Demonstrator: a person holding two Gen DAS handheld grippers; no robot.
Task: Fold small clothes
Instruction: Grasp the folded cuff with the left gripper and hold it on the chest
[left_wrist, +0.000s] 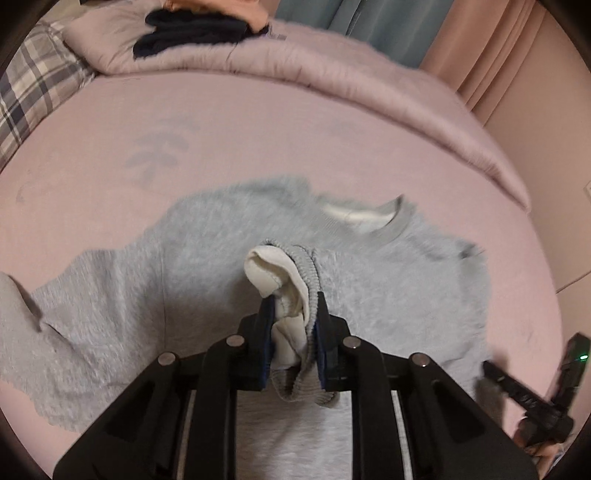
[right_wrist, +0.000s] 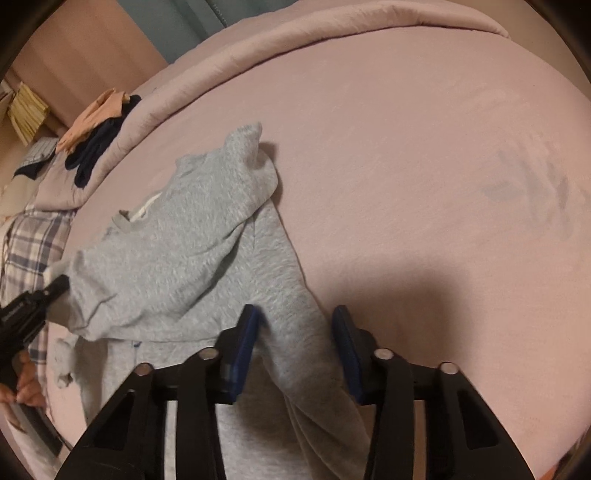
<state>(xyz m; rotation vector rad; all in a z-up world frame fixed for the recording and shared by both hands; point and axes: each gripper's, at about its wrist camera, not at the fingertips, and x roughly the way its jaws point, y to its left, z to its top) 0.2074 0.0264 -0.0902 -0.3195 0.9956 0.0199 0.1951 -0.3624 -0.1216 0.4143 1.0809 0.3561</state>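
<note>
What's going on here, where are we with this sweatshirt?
A person is folding a grey sweatshirt on the pink bed, with tongs in each hand. The left tongs are shut on a ribbed cuff, lifted over the body. The right tongs are open astride another part of it, not gripping. Dark clothes lie on the duvet behind.

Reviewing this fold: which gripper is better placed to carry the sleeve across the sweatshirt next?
Left. The left gripper is shut on the sleeve cuff; the right gripper stands open over the grey sweatshirt.
</note>
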